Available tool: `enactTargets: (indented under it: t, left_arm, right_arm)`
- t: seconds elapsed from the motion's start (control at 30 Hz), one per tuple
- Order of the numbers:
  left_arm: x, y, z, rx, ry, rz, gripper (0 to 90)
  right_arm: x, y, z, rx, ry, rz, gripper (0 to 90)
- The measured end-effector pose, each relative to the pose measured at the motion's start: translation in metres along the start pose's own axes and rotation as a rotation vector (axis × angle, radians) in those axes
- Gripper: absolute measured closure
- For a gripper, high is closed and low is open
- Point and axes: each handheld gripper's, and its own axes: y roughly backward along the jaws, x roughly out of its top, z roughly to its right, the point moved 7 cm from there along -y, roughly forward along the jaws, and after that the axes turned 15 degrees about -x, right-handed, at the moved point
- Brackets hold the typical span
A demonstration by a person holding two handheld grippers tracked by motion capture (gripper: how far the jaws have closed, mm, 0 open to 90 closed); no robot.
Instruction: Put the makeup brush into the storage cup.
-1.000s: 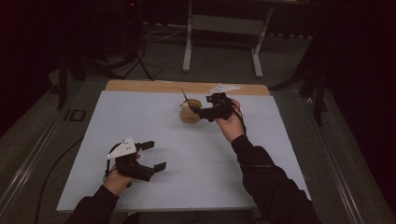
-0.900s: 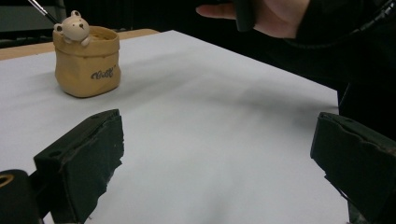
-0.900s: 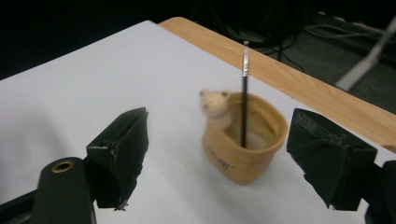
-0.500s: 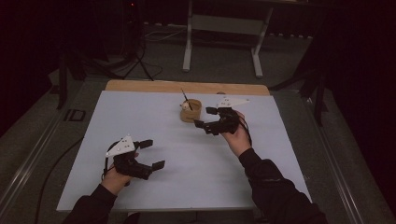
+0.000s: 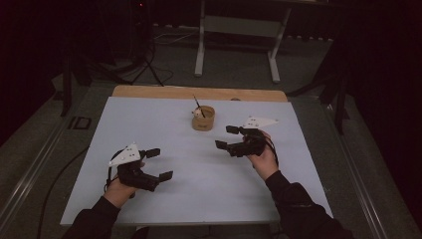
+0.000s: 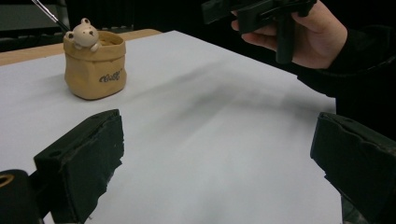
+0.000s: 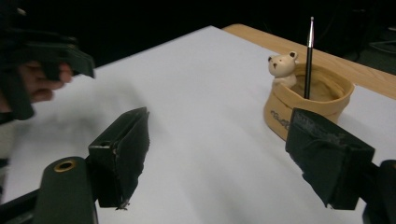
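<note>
A tan pot (image 5: 203,119) with a small bear figure on its rim holds a thin dark stick (image 5: 198,106) and stands at the back middle of the white tabletop (image 5: 209,199). My right gripper (image 5: 226,137) hovers open just right of and in front of the pot, apart from it, nothing between its jaws. My left gripper (image 5: 159,164) is open and empty near the front left. In the left gripper view the pot (image 6: 95,65) is far left beyond my left gripper (image 6: 217,158). In the right gripper view the pot (image 7: 308,105) and stick (image 7: 308,56) stand past my right gripper (image 7: 229,158).
A wooden strip (image 5: 199,92) runs along the table's far edge. Behind it on the dark floor stands a metal frame (image 5: 239,25), with cables and a stand leg (image 5: 144,55) at the back left. Each hand's cable trails toward the person.
My right gripper has drawn back from the pot toward the person and to the right, staying open. The left gripper has barely moved.
</note>
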Motion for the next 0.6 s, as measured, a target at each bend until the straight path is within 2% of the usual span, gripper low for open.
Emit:
enactTargets:
  t: [0.1, 0.17, 0.47, 0.6]
  left_arm:
    - [-0.001, 0.003, 0.0, 0.001, 0.002, -0.002, 2.8]
    - [-0.001, 0.004, 0.0, 0.002, 0.002, -0.003, 2.8]
    - [-0.004, 0.008, 0.002, -0.007, 0.0, -0.012, 2.9]
    - [-0.005, 0.011, 0.003, -0.009, -0.022, -0.009, 2.9]
  right_arm:
    - [-0.003, 0.009, 0.0, 0.012, -0.005, 0.033, 22.7]
    - [-0.006, 0.014, -0.001, 0.024, -0.005, 0.035, 23.0]
    - [-0.023, 0.031, -0.007, 0.032, 0.055, 0.045, 22.7]
    - [-0.033, 0.041, -0.008, 0.045, 0.032, 0.039, 20.1]
